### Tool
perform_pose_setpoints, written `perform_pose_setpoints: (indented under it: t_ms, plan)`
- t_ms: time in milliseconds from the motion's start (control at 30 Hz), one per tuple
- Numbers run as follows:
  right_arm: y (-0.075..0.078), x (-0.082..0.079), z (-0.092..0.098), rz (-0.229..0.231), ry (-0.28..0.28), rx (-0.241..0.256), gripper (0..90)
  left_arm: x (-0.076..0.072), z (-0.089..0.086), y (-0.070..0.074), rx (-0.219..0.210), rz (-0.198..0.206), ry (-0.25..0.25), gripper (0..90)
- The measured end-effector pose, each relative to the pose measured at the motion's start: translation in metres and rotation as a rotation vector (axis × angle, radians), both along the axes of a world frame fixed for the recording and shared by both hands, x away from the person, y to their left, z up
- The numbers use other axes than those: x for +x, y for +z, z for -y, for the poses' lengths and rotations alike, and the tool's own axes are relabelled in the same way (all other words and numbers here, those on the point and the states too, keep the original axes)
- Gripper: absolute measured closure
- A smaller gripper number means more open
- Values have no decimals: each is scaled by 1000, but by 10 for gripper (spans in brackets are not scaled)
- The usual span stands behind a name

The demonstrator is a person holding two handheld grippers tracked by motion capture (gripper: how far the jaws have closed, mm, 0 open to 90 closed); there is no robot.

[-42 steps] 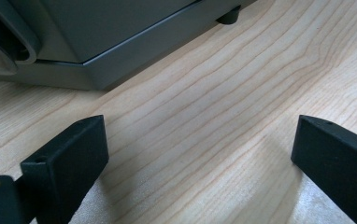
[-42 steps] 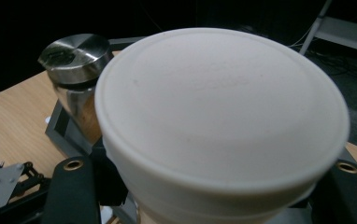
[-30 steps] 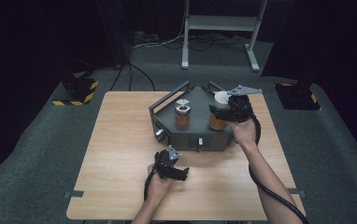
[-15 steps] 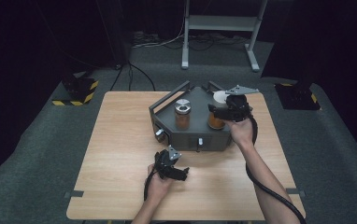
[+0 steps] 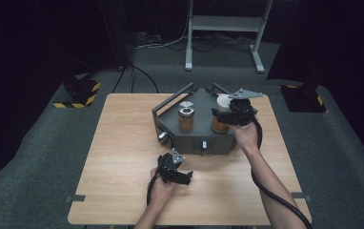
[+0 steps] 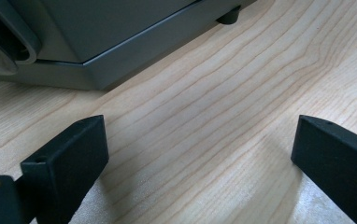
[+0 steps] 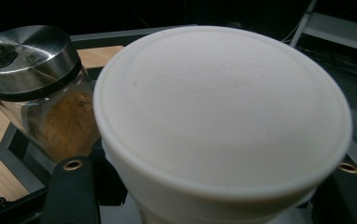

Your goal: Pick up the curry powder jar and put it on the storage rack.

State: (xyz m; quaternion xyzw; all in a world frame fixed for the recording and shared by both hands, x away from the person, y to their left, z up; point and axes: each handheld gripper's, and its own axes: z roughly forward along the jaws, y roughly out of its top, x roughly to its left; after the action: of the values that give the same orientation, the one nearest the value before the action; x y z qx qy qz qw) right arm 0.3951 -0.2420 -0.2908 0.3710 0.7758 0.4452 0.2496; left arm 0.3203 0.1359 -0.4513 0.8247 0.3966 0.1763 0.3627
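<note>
No text, label, brand or number can be read. The round white plastic lid (image 7: 221, 112) bears faint embossed marks, too blurred to make out, and the grey metal case (image 5: 197, 129) carries no legible lettering.

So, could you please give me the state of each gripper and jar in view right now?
Left gripper: jaws open, holding nothing, low over the table.
Right gripper: jaws either side of the white-lidded jar; whether they clamp it cannot be told.
White-lidded jar: lid on, upright on the grey box.
Steel-lidded jar: lid on, upright on the box, untouched.
</note>
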Motion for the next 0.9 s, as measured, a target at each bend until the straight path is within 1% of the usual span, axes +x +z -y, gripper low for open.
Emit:
perform_pose_setpoints:
  t_ms: [100, 800, 867, 900]
  plan:
    - [1, -1, 0, 2, 7, -13, 351, 0, 0, 0, 0, 0, 0, 39]
    - [4, 0, 0, -12, 9, -21, 344, 0, 0, 0, 0, 0, 0, 40]
    - [4, 0, -1, -14, 6, -23, 319, 0, 0, 0, 0, 0, 0, 40]
    - [5, -1, -1, -14, -3, -18, 282, 0, 0, 0, 0, 0, 0, 40]
